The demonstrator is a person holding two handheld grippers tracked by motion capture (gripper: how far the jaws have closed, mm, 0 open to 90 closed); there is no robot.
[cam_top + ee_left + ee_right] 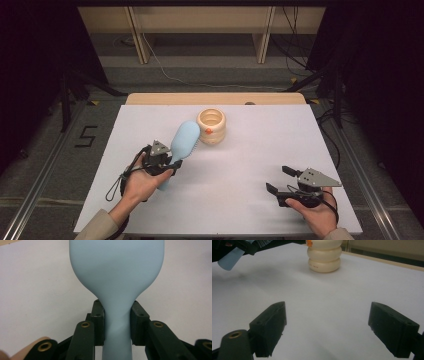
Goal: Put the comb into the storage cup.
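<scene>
While one brush [116, 277] is clamped; one ribbed cup [211, 126] stands.

White table [240, 165] on grey floor [200, 75] (dim surroundings).

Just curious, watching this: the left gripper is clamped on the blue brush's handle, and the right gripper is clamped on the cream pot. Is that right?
Not quite. The right gripper holds nothing: the right gripper view shows its jaws wide open, well short of the cream pot. The left gripper does clamp the blue brush at its handle.

The brush [183, 144] is pale blue, the ribbed cup [212, 126] is cream with an orange spot, the counter [240, 165] is white.
</scene>
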